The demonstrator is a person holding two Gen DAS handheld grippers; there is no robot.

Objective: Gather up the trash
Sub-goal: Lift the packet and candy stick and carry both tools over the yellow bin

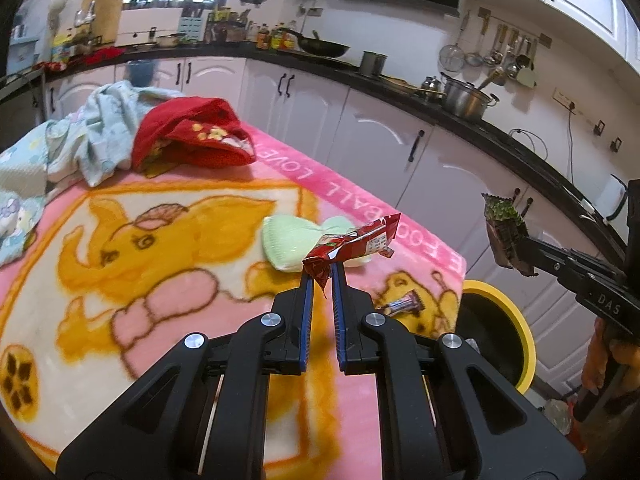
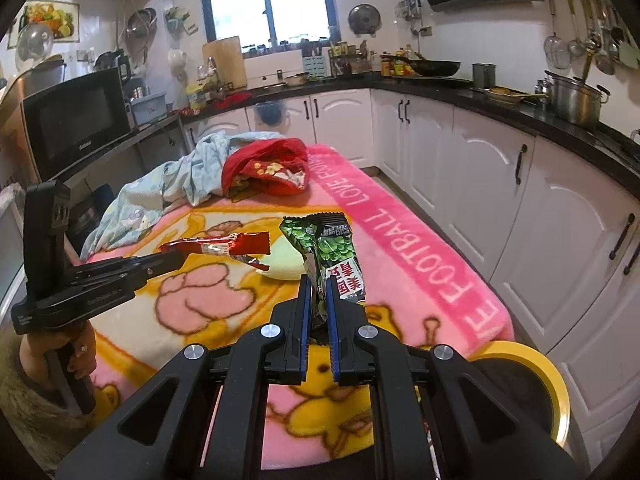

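Observation:
My left gripper (image 1: 320,270) is shut on a red snack wrapper (image 1: 352,242) and holds it above the pink blanket; it also shows in the right wrist view (image 2: 216,246). My right gripper (image 2: 318,284) is shut on a green pea snack bag (image 2: 328,252), held above the blanket; the bag shows in the left wrist view (image 1: 504,224). A small dark candy wrapper (image 1: 402,304) lies on the blanket near its right edge. A yellow-rimmed black bin (image 1: 516,324) stands beside the table, also in the right wrist view (image 2: 548,380).
A pink cartoon blanket (image 1: 160,280) covers the table. A pale green sock pair (image 1: 296,240) lies mid-table. A red garment (image 1: 192,136) and a light blue cloth (image 1: 92,136) are piled at the far end. White kitchen cabinets (image 2: 500,184) line the right.

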